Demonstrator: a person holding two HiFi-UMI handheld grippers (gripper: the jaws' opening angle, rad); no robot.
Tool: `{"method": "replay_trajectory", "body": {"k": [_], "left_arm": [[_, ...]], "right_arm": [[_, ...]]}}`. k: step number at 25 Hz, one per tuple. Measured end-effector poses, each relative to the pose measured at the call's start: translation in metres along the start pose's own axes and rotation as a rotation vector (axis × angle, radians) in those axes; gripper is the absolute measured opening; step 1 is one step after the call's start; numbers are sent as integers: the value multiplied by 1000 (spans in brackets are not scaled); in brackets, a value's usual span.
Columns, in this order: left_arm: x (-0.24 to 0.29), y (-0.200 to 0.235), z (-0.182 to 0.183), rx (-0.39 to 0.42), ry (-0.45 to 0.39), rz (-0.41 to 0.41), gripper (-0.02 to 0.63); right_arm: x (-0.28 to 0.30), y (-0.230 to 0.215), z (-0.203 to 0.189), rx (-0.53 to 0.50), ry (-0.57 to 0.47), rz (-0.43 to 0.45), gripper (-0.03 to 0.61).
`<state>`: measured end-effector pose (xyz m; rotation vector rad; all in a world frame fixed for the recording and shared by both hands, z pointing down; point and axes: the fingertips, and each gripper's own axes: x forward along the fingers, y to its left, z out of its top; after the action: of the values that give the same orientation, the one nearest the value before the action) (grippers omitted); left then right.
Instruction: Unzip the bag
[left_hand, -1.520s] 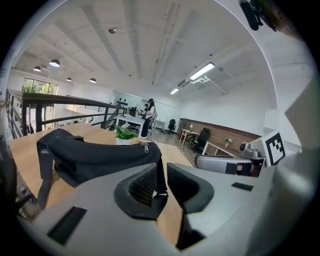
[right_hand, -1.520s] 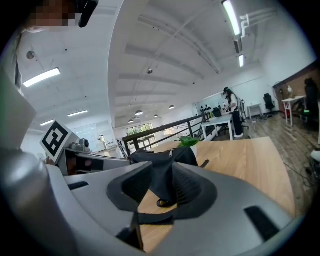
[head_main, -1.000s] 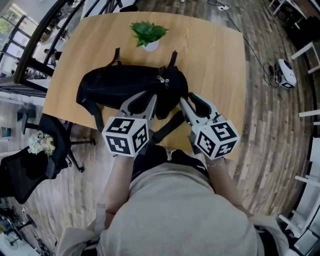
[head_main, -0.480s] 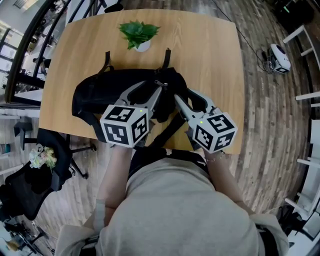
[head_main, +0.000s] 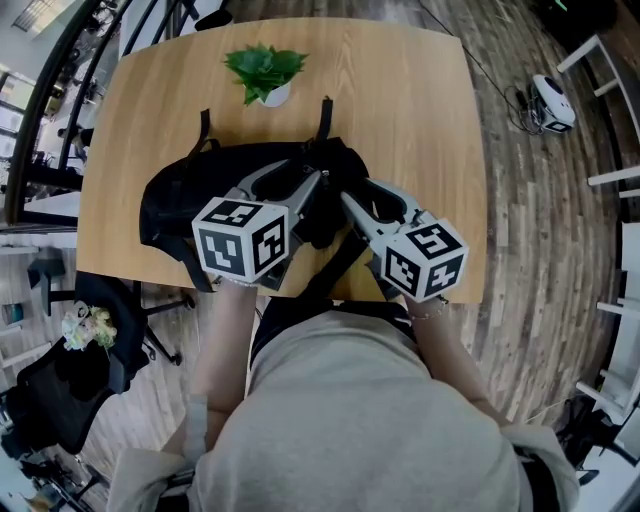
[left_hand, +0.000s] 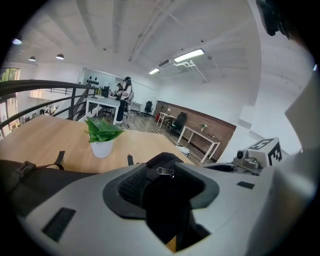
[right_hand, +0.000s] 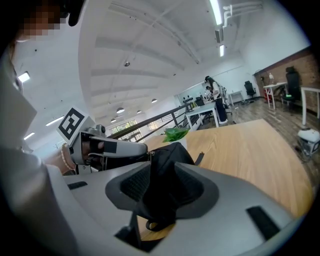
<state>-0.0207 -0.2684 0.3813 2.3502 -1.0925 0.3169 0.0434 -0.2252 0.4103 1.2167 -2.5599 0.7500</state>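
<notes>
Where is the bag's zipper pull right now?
In the left gripper view, the zipper pull sits atop the black bag, between the left gripper's jaws, which have just opened.

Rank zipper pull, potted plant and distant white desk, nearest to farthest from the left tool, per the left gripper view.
1. Zipper pull, just ahead, between the jaws.
2. Potted plant, farther off, left.
3. White desk, far background, left.

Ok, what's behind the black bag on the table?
A small potted plant stands on the table behind the bag, apart from it. What lies under the bag is covered.
</notes>
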Motion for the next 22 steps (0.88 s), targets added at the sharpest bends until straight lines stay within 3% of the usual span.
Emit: {"method": "replay_trajectory", "body": {"k": [7, 11, 22], "left_arm": [[8, -5, -4, 36, 50, -46, 173], [9, -8, -2, 54, 45, -59, 142], [3, -19, 3, 122, -2, -15, 100]], "right_arm": [[1, -1, -2, 14, 17, 5, 123], [2, -2, -3, 17, 24, 7, 126], [1, -2, -4, 11, 30, 15, 127]]}}
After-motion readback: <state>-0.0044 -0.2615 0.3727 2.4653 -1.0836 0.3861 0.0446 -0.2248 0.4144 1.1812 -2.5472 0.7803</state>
